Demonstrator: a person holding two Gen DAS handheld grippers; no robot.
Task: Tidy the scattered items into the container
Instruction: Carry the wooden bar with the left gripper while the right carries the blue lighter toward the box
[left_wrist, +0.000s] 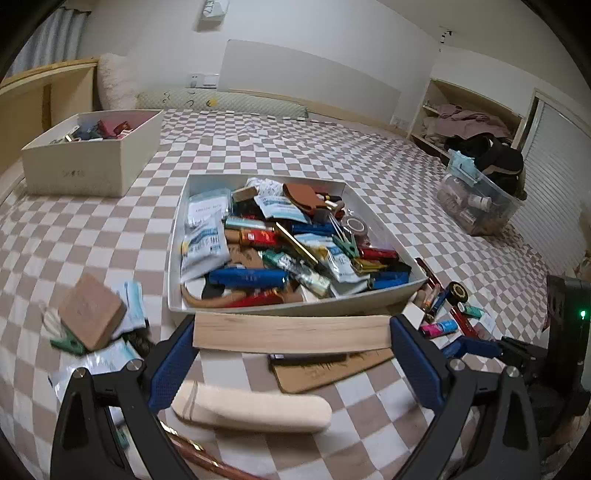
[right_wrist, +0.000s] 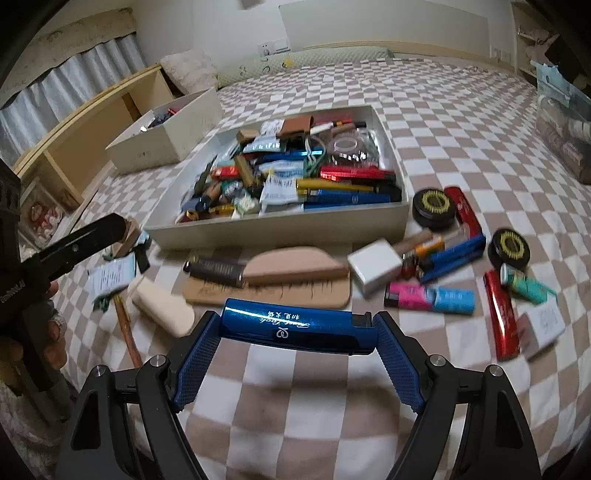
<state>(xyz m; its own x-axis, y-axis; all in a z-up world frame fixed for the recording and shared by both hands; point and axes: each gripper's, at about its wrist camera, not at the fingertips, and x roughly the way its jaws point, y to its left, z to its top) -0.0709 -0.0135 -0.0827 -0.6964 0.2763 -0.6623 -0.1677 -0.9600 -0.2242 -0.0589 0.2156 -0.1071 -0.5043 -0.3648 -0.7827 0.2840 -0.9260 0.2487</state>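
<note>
Fingers of the left gripper (left_wrist: 291, 338) clamp a pale wooden slat (left_wrist: 291, 334) endwise, pads on its two short ends, so the long piece hangs crosswise just before the near wall of the white tray (left_wrist: 177, 236). Likewise, the right gripper (right_wrist: 299, 328) pinches a glossy blue case (right_wrist: 299, 326) by its ends. Gripping lengthwise probably keeps each long item level and easy to drop flat onto the heap already in the tray.

That tray sits mid-bed on the checked bedspread (left_wrist: 332, 147), crowded with packets, tubes and pens. Loose things remain near it: a brown block (left_wrist: 92, 317) to the left, a cream pouch (left_wrist: 255, 406) and a tan card (right_wrist: 269, 291) in front, black round tins (right_wrist: 436, 206) and red and blue cases to the right.

Motion blur smears the left-hand clutter, so the packets there are unreadable. Whatever lies under the tray's top layer is hidden, and the lens rim cuts off both wrists.
</note>
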